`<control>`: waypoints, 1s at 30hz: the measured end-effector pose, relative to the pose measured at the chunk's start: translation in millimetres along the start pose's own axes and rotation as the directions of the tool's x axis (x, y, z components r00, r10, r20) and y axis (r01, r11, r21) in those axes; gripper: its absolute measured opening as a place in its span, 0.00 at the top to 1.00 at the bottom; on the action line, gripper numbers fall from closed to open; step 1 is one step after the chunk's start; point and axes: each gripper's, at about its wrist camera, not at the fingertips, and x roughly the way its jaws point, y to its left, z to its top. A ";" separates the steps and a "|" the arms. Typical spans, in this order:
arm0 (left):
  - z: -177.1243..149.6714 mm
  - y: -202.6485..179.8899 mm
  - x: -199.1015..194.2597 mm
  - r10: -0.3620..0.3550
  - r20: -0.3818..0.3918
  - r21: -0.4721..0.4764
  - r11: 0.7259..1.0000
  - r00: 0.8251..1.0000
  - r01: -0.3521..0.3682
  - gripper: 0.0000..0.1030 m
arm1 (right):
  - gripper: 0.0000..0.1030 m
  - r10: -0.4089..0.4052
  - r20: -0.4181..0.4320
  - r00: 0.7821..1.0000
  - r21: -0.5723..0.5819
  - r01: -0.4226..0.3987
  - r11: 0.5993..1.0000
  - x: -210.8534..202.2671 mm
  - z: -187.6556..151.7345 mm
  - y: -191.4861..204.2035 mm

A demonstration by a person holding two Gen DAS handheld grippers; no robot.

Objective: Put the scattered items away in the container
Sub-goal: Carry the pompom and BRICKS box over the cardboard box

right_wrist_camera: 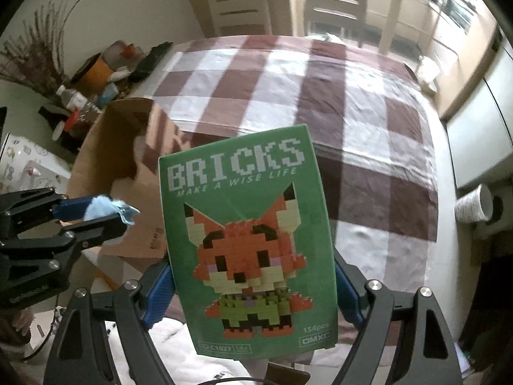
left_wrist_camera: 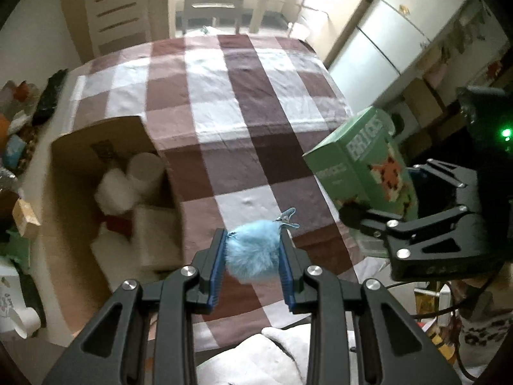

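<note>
Left gripper pinches blue pompom; right gripper clamps bricks box, both held above the table, right of carton. Risk: the fluffy pompom may slip out before reaching it.

Fluffy blue pompom; glossy green card box; matt brown cardboard container; checked cloth.

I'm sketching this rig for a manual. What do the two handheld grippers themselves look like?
Both match: the left gripper and right gripper have black, triangle-cutout linkage arms, silver round bolts and ribbed blue pads. The right one's body shows a green light.
</note>
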 end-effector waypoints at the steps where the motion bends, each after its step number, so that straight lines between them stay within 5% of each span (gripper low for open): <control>1: -0.9 6.0 -5.3 0.002 0.011 -0.013 1.000 1.000 -0.002 0.70 | 0.17 0.002 0.001 1.000 -0.016 -0.002 1.000 -0.2 3.6 7.0; 14: -25.6 92.9 -47.2 0.075 0.082 -0.225 0.973 0.994 -0.055 0.70 | 0.17 0.055 -0.019 0.998 -0.201 -0.058 0.978 9.2 48.0 95.2; 30: -52.2 152.6 -41.1 0.092 0.038 -0.355 0.932 0.995 -0.073 0.70 | 0.17 0.086 -0.073 0.994 -0.340 -0.106 0.934 39.0 95.7 170.4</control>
